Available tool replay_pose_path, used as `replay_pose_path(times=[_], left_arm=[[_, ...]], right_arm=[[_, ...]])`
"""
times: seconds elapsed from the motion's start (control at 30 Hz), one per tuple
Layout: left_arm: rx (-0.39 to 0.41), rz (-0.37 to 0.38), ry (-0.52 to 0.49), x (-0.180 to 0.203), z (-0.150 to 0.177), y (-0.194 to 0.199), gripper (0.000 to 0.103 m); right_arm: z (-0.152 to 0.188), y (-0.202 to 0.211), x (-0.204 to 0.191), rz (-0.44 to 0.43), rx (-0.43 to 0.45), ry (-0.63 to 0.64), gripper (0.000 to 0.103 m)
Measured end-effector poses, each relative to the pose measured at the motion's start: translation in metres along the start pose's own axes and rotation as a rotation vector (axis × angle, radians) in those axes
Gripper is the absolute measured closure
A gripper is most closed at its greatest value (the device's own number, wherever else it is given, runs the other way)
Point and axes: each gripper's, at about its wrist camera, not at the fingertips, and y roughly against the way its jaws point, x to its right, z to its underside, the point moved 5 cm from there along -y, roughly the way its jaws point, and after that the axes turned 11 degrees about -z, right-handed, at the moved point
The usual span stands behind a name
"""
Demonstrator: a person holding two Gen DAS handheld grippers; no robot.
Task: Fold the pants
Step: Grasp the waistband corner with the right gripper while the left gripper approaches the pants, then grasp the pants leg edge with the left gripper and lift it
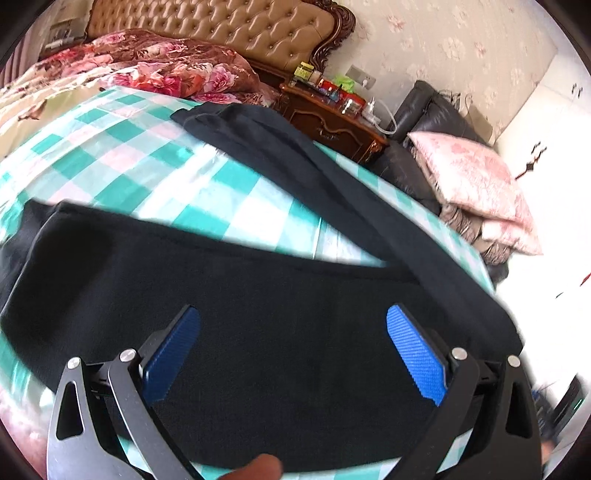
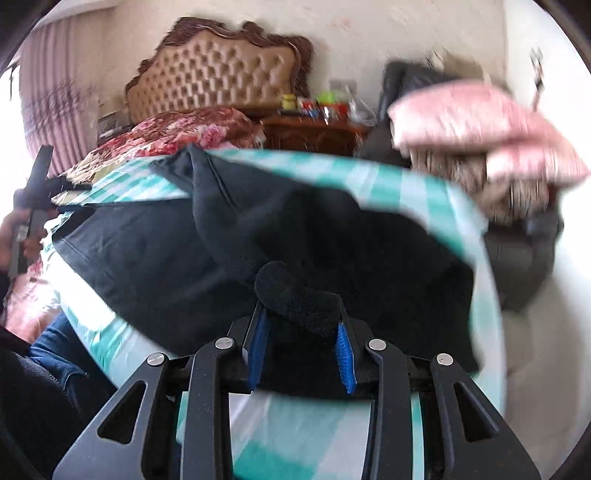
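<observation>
No writing or label I can read in either view; the items on the wooden nightstand [image 1: 332, 118] are too small and blurred.

The pants [image 1: 258, 332], dark navy, lie on my green-and-white checked sheet [image 1: 129, 147] on the bed. In the left wrist view the wide part spreads under the left gripper [image 1: 293, 354], and one leg runs away as a long band toward the tufted headboard [image 1: 221, 29], so the long axis points roughly at the bed's head. That leg lies close to the sheet's right edge, beyond which sit a dark chair [image 1: 424, 110] and pink pillows [image 1: 476, 177]. Bare sheet lies left of the leg.

Left gripper: released, blue pads [image 1: 413, 354] wide apart above the cloth, nothing between them.

Right gripper [image 2: 301, 325]: clenched on a bunched fold of the pants, cloth bulging above the pads. View blurred.
</observation>
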Motion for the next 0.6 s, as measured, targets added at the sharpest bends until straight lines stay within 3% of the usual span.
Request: replay_pose_path(times=[0.1,0.17,0.27,0.43,0.6], left_arm=[[-0.002,0.059,0.048,0.004,-0.040,-0.023,0.004],[-0.020,0.120,0.084,0.008,-0.071,-0.044,0.017],[-0.050,0.175,0.160,0.013,-0.117,-0.078,0.023],[-0.103,0.180,0.180,0.036,-0.169,-0.127,0.026],[-0.174,0.135,0.220,0.056,-0.203,-0.190,0.042]], right_arm=[[0.017,-0.013,0.001,0.009,-0.017,-0.055,0.073],[0.024,-0.015,-0.002,-0.003,-0.015,-0.074,0.073],[0.027,-0.015,-0.002,0.000,-0.006,-0.096,0.073],[0.029,-0.008,0.001,0.004,0.014,-0.102,0.077],[0.021,0.011,0.011,0.000,0.067,-0.134,0.086]])
